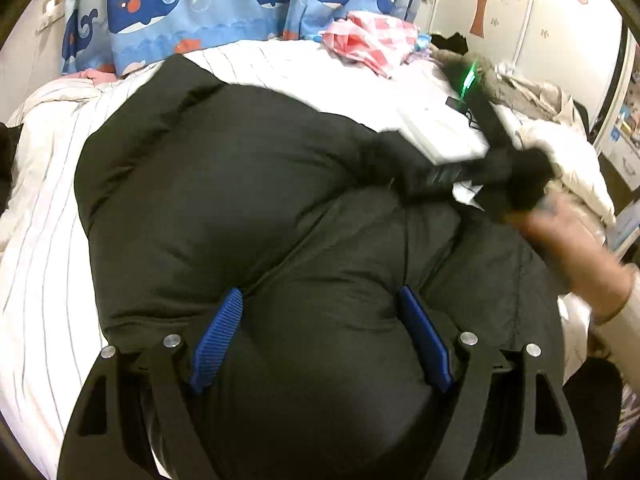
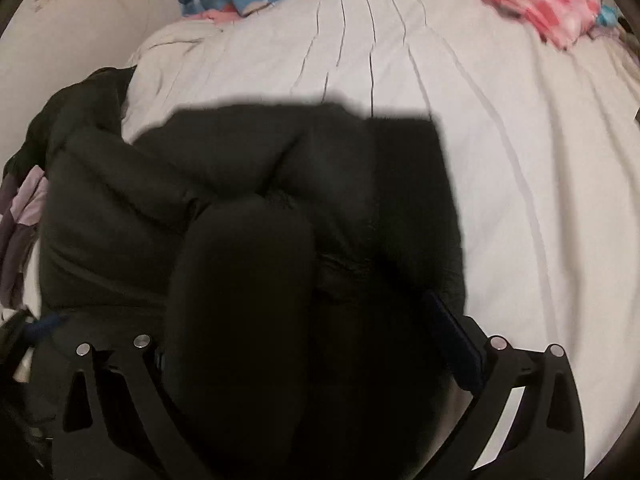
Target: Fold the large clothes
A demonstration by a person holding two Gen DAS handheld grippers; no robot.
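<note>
Left wrist view: black coat (image 1: pixel 224 184) lies bunched on bed (image 1: pixel 48 264), puffy bulk facing cam. Left gripper (image 1: pixel 320 344) fingers spread wide, a thick roll of coat betw. them; pads appear to press it, prob. to carry the fold. Right gripper (image 2: pixel 320 344): fingers wide too, padded roll fills gap, likely gripped. Pink cloth (image 2: pixel 536 4) well apart, near pillows (image 1: pixel 168 4).

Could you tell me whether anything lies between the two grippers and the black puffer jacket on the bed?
Nothing visible does: the black puffer jacket bulges directly between the pads of the left gripper and fills the right gripper.
</note>
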